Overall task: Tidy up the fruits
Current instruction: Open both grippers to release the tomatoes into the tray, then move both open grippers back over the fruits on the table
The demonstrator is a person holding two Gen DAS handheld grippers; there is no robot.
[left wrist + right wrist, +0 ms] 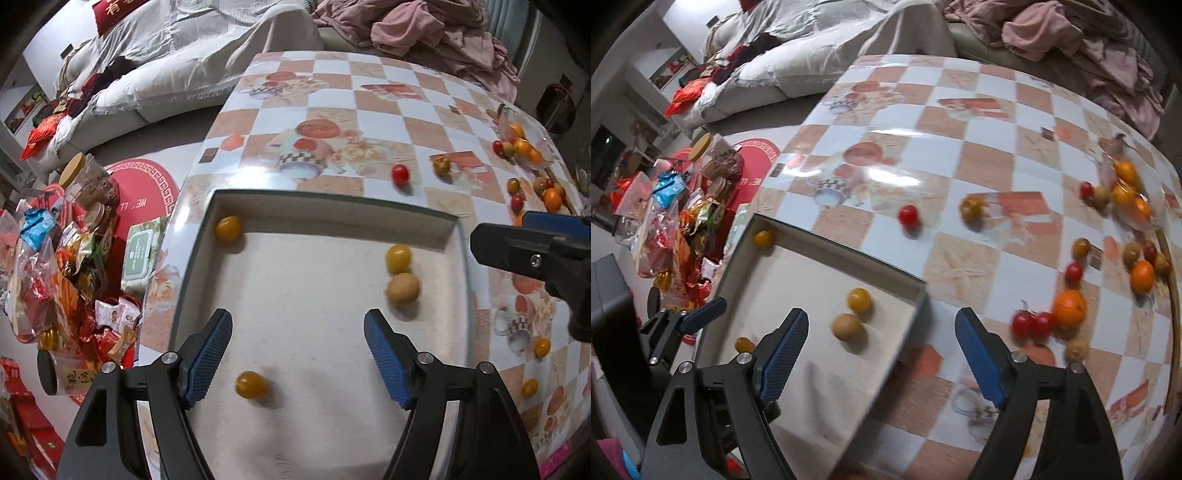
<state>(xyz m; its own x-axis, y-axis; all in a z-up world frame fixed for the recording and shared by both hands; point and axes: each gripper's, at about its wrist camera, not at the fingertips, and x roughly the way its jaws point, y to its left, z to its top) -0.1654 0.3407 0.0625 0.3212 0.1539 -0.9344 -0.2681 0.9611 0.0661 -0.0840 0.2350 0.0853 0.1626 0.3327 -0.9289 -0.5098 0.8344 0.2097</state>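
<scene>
Inside tray (458,266): four small fruits (398,257).

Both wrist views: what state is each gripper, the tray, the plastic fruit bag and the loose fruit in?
left gripper: open, empty, over the tray.
right gripper: open, empty, over the tray's right edge.
tray: upright on the table, holding three yellow tomatoes and one brown fruit.
plastic bag: lying open, fruit spilling out.
red cherry tomato: loose on the tablecloth, outside the tray.
orange: loose on the tablecloth, beside two red tomatoes.
</scene>
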